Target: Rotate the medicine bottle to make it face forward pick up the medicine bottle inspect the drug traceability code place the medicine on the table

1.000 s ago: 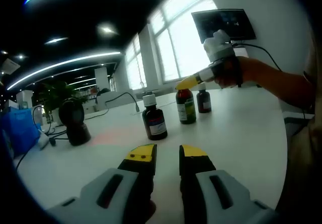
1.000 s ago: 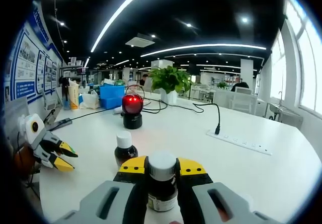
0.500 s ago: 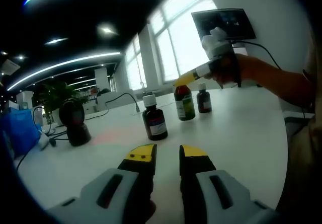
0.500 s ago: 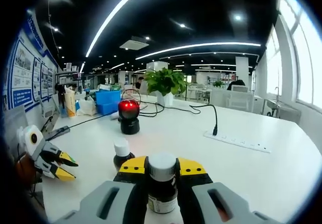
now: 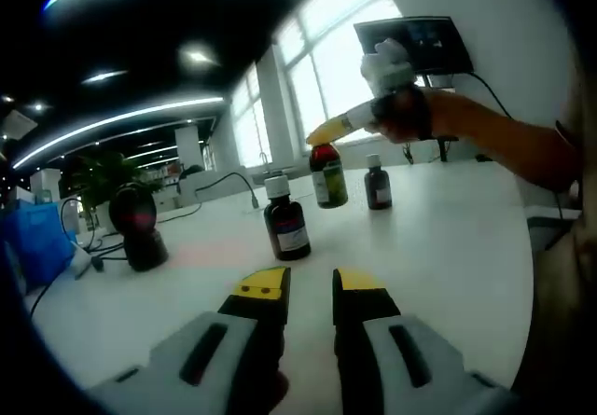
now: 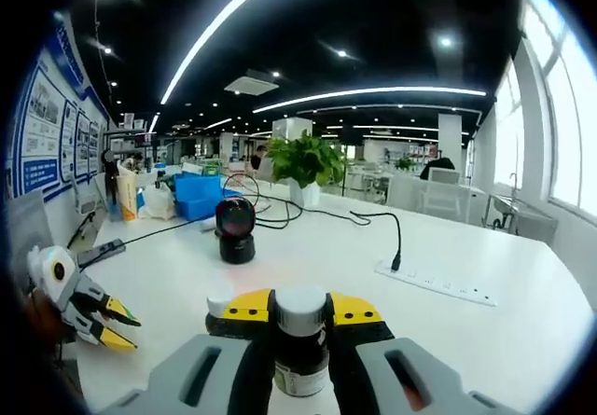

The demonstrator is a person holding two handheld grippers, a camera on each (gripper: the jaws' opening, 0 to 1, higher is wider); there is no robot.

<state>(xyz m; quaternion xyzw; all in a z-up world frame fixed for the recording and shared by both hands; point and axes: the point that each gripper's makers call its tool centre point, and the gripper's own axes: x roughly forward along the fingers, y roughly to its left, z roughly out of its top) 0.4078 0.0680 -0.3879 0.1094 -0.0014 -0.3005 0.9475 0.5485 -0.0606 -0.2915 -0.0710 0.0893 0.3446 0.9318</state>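
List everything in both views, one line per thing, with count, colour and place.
medicine bottle: one, dark with green label, held off the table in the right gripper.
other bottles: two, dark brown with white caps, standing on the table, near and far.
scanner: one, black, on the table.
power strip: one, white, on the table.
potted plant: one, green, far end of the table.
table: one, white.
left gripper: yellow-tipped, open.
right gripper: yellow-tipped, shut on the medicine bottle.
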